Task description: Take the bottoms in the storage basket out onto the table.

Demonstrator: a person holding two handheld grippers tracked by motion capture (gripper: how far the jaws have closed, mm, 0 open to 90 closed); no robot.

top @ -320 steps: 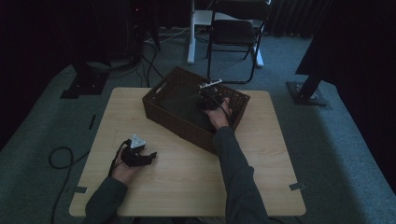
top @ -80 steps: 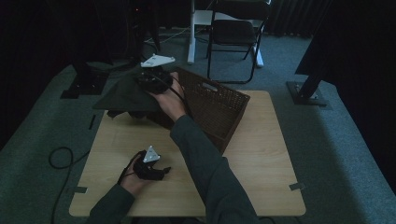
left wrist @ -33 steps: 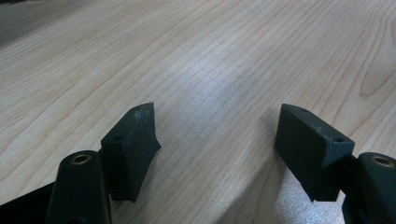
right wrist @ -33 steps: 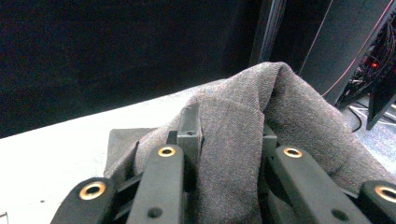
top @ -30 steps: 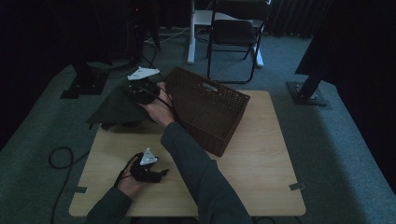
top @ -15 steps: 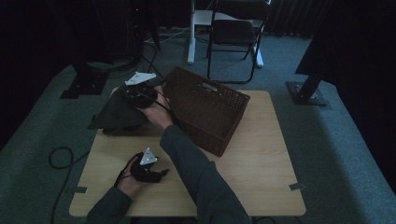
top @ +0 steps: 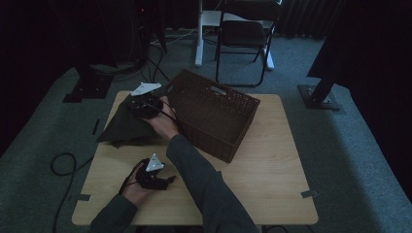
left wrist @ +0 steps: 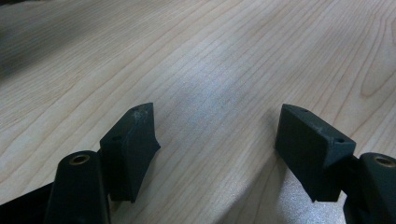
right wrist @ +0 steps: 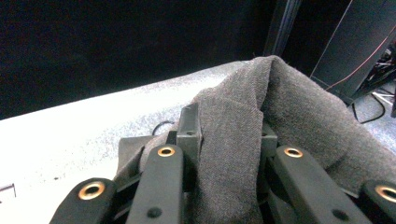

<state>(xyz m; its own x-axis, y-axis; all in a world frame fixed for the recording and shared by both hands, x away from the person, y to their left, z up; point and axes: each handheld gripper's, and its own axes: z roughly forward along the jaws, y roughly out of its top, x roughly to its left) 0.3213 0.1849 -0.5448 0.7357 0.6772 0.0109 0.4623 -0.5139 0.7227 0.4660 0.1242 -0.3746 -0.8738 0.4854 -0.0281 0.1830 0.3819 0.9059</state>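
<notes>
Cloth (top: 127, 127) hangs pinched in the clenched right gripper (top: 142, 104), draping down-left onto the table (top: 272, 179) corner beside the basket (top: 214, 114), while the left gripper (top: 154, 177), jaws apart, rests well nearer the person.

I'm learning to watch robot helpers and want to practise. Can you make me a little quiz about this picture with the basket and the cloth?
1. True or false: the right gripper is pinching the dark cloth.
2. Where is the wicker basket? A) on the floor B) on the wooden table, tipped up on one side C) on the chair
3. What lies between the open jaws of the left gripper?

Key:
1. True, the right gripper view shows a fold of cloth squeezed between its jaws.
2. B
3. Nothing but bare table wood.
</notes>
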